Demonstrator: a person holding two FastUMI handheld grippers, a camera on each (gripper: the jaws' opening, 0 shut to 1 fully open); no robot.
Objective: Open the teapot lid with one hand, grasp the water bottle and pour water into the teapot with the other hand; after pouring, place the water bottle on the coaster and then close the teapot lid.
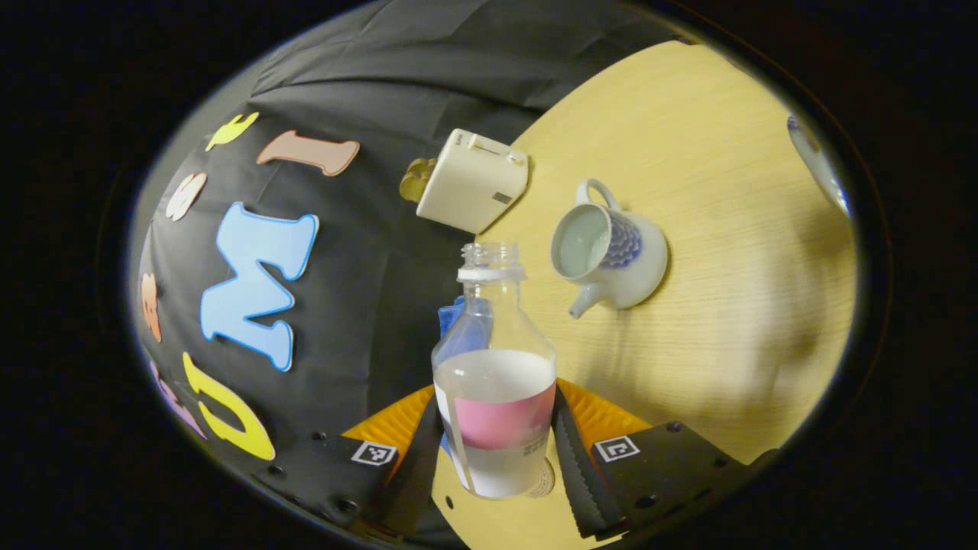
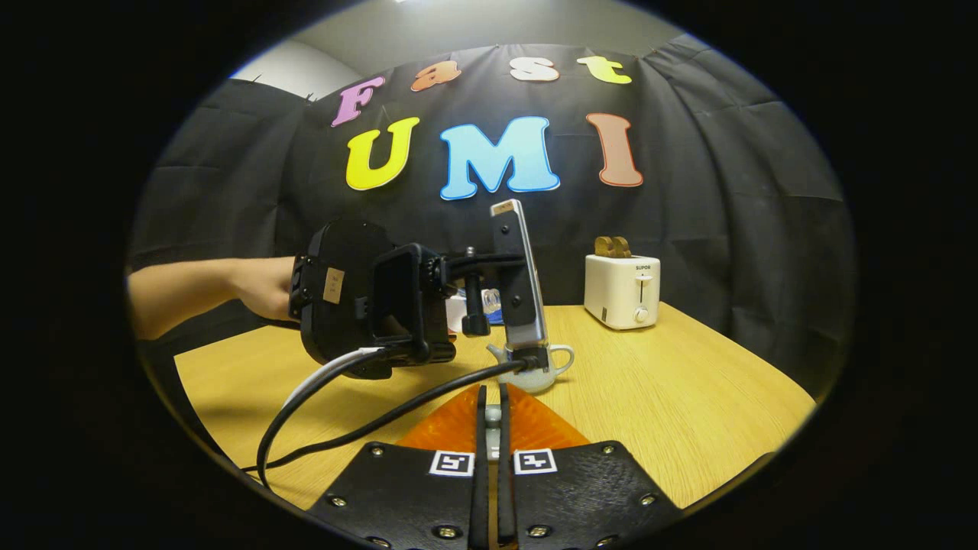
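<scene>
A: Water bottle (image 1: pixel 495 374): clear thin plastic, uncapped, about half full, so sloshing and middling in weight. Left claw (image 1: pixel 497 451) is pinching it across the labelled belly, above the counter (image 1: pixel 726 290).

B: Teapot (image 1: pixel 611 256): glazed ceramic, brittle, standing open beside the toaster (image 1: pixel 471 181).

A: Right claw (image 2: pixel 492 435) is pressing together on a small knobbed piece, likely the lid.
</scene>
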